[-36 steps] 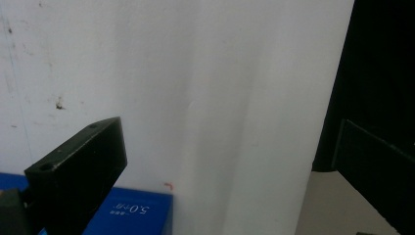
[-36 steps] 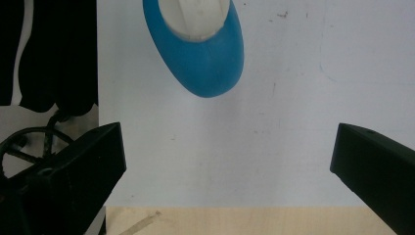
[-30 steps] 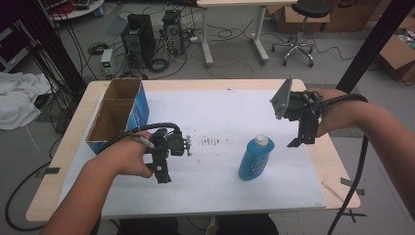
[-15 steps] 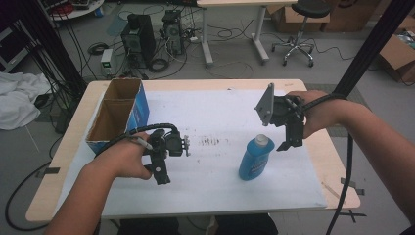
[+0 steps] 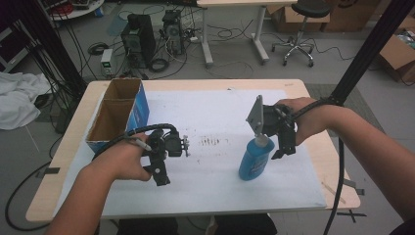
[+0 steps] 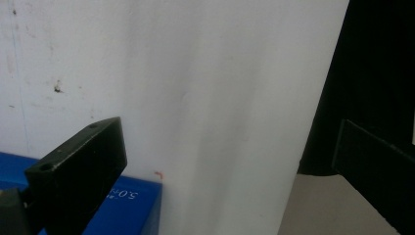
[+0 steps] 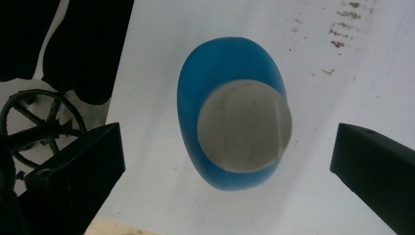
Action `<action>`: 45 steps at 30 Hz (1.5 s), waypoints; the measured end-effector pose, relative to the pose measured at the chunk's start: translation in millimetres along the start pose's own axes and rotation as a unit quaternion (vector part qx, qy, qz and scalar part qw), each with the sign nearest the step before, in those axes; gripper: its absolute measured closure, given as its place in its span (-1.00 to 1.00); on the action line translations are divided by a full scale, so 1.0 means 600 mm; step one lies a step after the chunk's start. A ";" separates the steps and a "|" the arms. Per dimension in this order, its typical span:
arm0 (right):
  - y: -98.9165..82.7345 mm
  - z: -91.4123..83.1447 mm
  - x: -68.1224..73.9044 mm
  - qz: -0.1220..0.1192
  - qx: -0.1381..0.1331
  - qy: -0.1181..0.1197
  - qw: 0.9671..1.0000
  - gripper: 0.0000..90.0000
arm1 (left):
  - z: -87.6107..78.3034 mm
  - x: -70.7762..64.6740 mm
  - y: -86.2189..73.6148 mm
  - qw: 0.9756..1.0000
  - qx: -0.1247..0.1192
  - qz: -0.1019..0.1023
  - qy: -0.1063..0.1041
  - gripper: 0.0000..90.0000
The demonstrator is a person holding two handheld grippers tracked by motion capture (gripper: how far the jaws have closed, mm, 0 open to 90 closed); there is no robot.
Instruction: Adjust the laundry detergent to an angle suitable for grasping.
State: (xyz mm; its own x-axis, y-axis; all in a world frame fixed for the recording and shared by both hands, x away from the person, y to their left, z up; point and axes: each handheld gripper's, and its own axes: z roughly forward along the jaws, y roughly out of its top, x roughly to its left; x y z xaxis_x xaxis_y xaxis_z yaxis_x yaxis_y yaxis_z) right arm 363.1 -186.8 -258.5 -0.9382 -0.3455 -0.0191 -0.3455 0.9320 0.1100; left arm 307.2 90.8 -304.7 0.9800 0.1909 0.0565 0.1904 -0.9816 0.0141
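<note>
Item: blue bottle (image 5: 255,159), upright, approached from above.
Right gripper (image 5: 283,142) spread over white cap (image 7: 244,126); descent and closing judged next. Left gripper (image 5: 161,164) spread, idle.

White sheet (image 6: 195,98), blue box corner (image 6: 132,205), tool (image 6: 230,161) jaws apart

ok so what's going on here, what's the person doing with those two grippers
A person at a table holds a gripper in each hand. The right gripper hangs directly above an upright blue bottle with a white cap, jaws wide open on either side of it and not touching it. The left gripper rests low over the white sheet, also open and holding nothing, beside an open blue cardboard box. Nothing has been picked up yet.
</note>
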 end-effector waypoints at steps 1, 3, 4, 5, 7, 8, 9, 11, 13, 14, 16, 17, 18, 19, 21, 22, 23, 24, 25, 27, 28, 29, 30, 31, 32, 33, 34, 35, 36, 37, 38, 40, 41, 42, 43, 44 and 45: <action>0.000 0.002 0.000 0.000 0.001 0.001 1.000 -1.00 | 0.001 0.000 0.000 1.000 0.003 0.001 0.000 -1.00; 0.000 0.009 0.000 0.003 -0.002 0.003 1.000 -1.00 | 0.002 0.000 -0.001 1.000 0.002 0.000 0.000 -1.00; 0.000 0.013 -0.001 0.000 -0.003 0.005 1.000 -1.00 | 0.002 0.000 -0.002 1.000 0.002 -0.001 0.000 -1.00; 0.000 0.017 -0.001 0.000 -0.004 0.006 1.000 -1.00 | 0.002 0.001 -0.001 1.000 0.004 0.000 0.000 -1.00; 0.001 0.024 -0.002 0.000 -0.003 0.009 1.000 -1.00 | 0.002 0.001 -0.001 1.000 0.003 0.000 0.001 -1.00; 0.001 0.026 -0.001 0.002 -0.003 0.012 1.000 -1.00 | 0.002 0.001 -0.001 1.000 0.002 0.000 0.001 -1.00; 0.001 0.029 -0.002 -0.001 -0.006 0.012 1.000 -1.00 | 0.002 0.001 -0.001 1.000 0.003 0.002 0.001 -1.00; 0.002 0.034 -0.003 -0.002 -0.005 0.013 1.000 -1.00 | 0.003 0.001 0.000 1.000 0.001 0.003 0.001 -1.00; 0.001 0.038 -0.003 -0.001 -0.005 0.013 1.000 -1.00 | 0.004 0.001 0.000 1.000 0.002 0.004 0.001 -1.00; 0.001 0.039 -0.004 -0.001 -0.004 0.012 1.000 -1.00 | 0.005 0.001 0.000 1.000 0.001 0.004 0.000 -1.00; 0.001 0.041 -0.004 -0.001 -0.007 0.014 1.000 -1.00 | 0.006 0.001 0.000 1.000 0.000 0.003 0.000 -1.00; 0.001 0.042 -0.004 -0.001 -0.007 0.015 1.000 -1.00 | 0.007 0.001 0.000 1.000 0.000 0.004 -0.001 -1.00; 0.001 0.045 -0.005 -0.001 -0.007 0.015 1.000 -1.00 | 0.007 0.001 -0.001 1.000 0.000 0.003 -0.001 -1.00; 0.000 0.047 -0.005 0.000 -0.008 0.016 1.000 -1.00 | 0.008 0.001 -0.001 1.000 0.000 0.004 -0.001 -1.00; 0.000 0.052 -0.006 0.000 -0.008 0.017 1.000 -1.00 | 0.008 0.001 -0.003 1.000 0.000 0.003 0.000 -1.00; -0.001 0.054 -0.006 0.001 -0.006 0.017 1.000 -1.00 | 0.009 0.001 -0.003 1.000 -0.001 0.003 -0.001 -1.00; -0.001 0.056 -0.007 0.001 -0.006 0.018 1.000 -1.00 | 0.009 0.001 -0.004 1.000 -0.001 0.002 0.000 -1.00; -0.002 0.059 -0.007 0.002 -0.007 0.019 1.000 -1.00 | 0.009 0.001 -0.004 1.000 0.000 0.002 0.000 -1.00; -0.002 0.061 -0.007 0.002 -0.005 0.019 1.000 -1.00 | 0.010 0.001 -0.005 1.000 0.000 0.002 0.000 -1.00; -0.001 0.063 -0.008 0.001 -0.003 0.017 1.000 -1.00 | 0.010 0.001 -0.005 1.000 -0.001 0.003 -0.001 -1.00; -0.001 0.063 -0.008 0.002 -0.007 0.018 1.000 -1.00 | 0.011 0.001 -0.006 1.000 -0.001 0.003 -0.001 -1.00; -0.001 0.063 -0.008 0.001 -0.010 0.019 1.000 -1.00 | 0.011 0.001 -0.006 1.000 0.000 0.003 -0.001 -1.00; -0.001 0.064 -0.008 0.002 -0.010 0.019 1.000 -1.00 | 0.011 0.001 -0.006 1.000 0.000 0.002 -0.001 -1.00; -0.002 0.065 -0.008 0.002 -0.009 0.019 1.000 -1.00 | 0.012 0.002 -0.007 1.000 0.000 0.002 -0.002 -1.00; -0.002 0.067 -0.008 0.002 -0.010 0.019 1.000 -1.00 | 0.012 0.002 -0.007 1.000 0.000 0.001 -0.002 -1.00; -0.002 0.068 -0.008 0.001 -0.011 0.019 1.000 -1.00 | 0.013 0.002 -0.008 1.000 0.000 0.001 -0.002 -1.00; -0.002 0.069 -0.008 0.002 -0.011 0.020 1.000 -1.00 | 0.013 0.003 -0.008 1.000 -0.001 0.001 -0.002 -1.00; -0.003 0.070 -0.008 0.001 -0.010 0.020 1.000 -1.00 | 0.014 0.003 -0.008 1.000 0.000 0.001 -0.002 -1.00; -0.003 0.070 -0.007 0.000 -0.011 0.020 1.000 -1.00 | 0.014 0.002 -0.007 1.000 0.000 0.002 -0.002 -1.00; -0.004 0.070 -0.007 -0.001 -0.012 0.020 1.000 -0.99 | 0.014 0.002 -0.007 1.000 0.000 0.003 -0.002 -1.00; -0.005 0.070 -0.007 -0.001 -0.013 0.020 1.000 -0.99 | 0.014 0.002 -0.007 1.000 0.000 0.004 -0.002 -0.99; -0.006 0.070 -0.007 -0.003 -0.014 0.020 1.000 -0.97 | 0.015 0.003 -0.007 1.000 0.000 0.003 -0.001 -0.99; -0.006 0.070 -0.008 -0.003 -0.014 0.019 1.000 -0.97 | 0.014 0.004 -0.007 1.000 0.001 0.003 0.000 -0.99; -0.007 0.071 -0.008 -0.003 -0.013 0.019 1.000 -0.97 | 0.014 0.004 -0.006 1.000 0.001 0.004 0.000 -0.99; -0.007 0.071 -0.008 -0.003 -0.013 0.018 1.000 -0.96 | 0.013 0.004 -0.006 1.000 0.000 0.004 0.001 -0.99; -0.007 0.072 -0.007 -0.002 -0.010 0.020 1.000 -0.95 | 0.013 0.004 -0.005 1.000 -0.001 0.005 0.001 -0.99; -0.007 0.073 -0.007 -0.004 -0.011 0.020 1.000 -0.94 | 0.012 0.004 -0.005 1.000 -0.002 0.005 0.001 -0.99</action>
State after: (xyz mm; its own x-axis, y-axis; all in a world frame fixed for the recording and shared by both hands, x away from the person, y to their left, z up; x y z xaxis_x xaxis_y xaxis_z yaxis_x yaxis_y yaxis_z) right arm 367.9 -184.6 -302.5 -0.9338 -0.3573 0.0204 -0.3517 0.9267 0.1326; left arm 309.2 94.1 -311.8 0.9816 0.1818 0.0585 0.1811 -0.9833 0.0166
